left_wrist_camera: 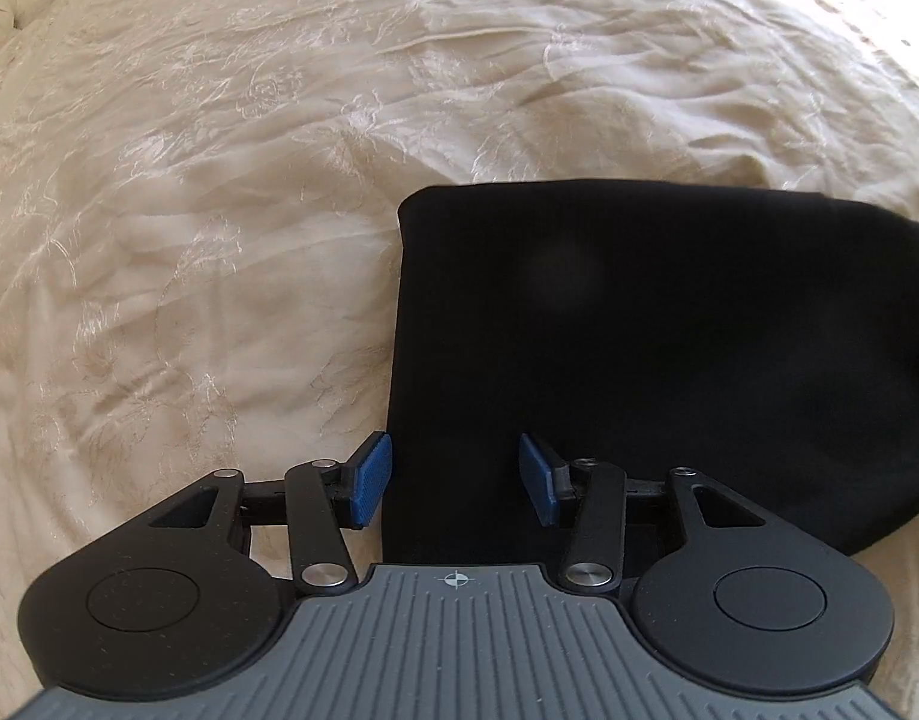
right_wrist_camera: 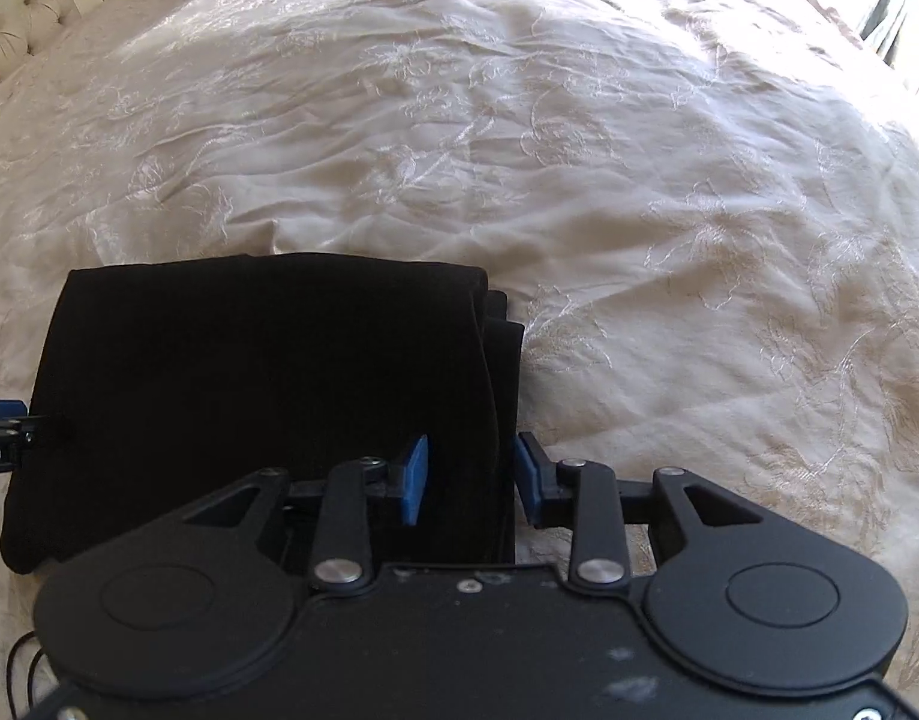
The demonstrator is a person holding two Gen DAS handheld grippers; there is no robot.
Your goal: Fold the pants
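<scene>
The black pants [left_wrist_camera: 669,336] lie folded into a compact rectangle on the cream bedspread [left_wrist_camera: 219,210]. My left gripper [left_wrist_camera: 456,477] is open, its blue pads straddling the left near edge of the pants, holding nothing. In the right wrist view the pants [right_wrist_camera: 249,372] show stacked layers along their right edge. My right gripper [right_wrist_camera: 471,474] is open, its pads on either side of that right edge. The left gripper's blue tip [right_wrist_camera: 3,414] shows at the pants' left side.
The embroidered cream bedspread [right_wrist_camera: 639,210] is wrinkled and spreads in all directions. A tufted headboard [right_wrist_camera: 15,18] stands at the far left. A bright window [right_wrist_camera: 903,12] is at the far right.
</scene>
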